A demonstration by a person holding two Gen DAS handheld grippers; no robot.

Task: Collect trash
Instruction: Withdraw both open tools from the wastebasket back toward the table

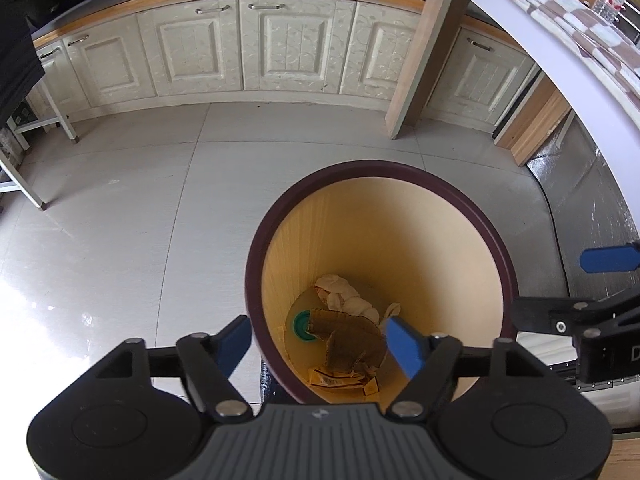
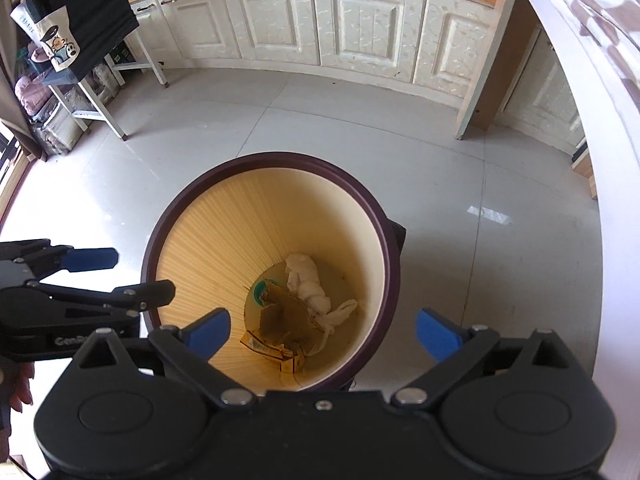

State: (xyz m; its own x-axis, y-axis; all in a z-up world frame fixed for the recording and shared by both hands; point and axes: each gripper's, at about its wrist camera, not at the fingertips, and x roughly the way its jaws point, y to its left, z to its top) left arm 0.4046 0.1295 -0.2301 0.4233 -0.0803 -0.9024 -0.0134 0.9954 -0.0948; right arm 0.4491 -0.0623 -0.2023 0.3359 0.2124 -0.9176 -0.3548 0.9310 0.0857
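Note:
A round bin with a dark maroon rim (image 1: 460, 196) (image 2: 372, 204) and a yellow inside stands on the tiled floor. At its bottom lie brown cardboard scraps (image 1: 348, 344) (image 2: 284, 316), crumpled white tissue (image 1: 344, 294) (image 2: 306, 276), a green lid (image 1: 302, 322) (image 2: 260, 289) and small yellow packets (image 1: 336, 380) (image 2: 260, 346). My left gripper (image 1: 318, 342) hovers over the bin's near left rim, open, nothing between its blue pads. My right gripper (image 2: 322, 334) hangs above the bin mouth, open wide and empty. Each gripper shows at the edge of the other's view.
Cream cabinets (image 1: 280, 44) (image 2: 360, 24) run along the far wall under a wood-edged counter. A wooden table leg (image 1: 424, 52) stands behind the bin, and a white tabletop with a checked cloth (image 1: 580, 20) curves along the right. A white rack (image 2: 100, 92) with bags stands at left.

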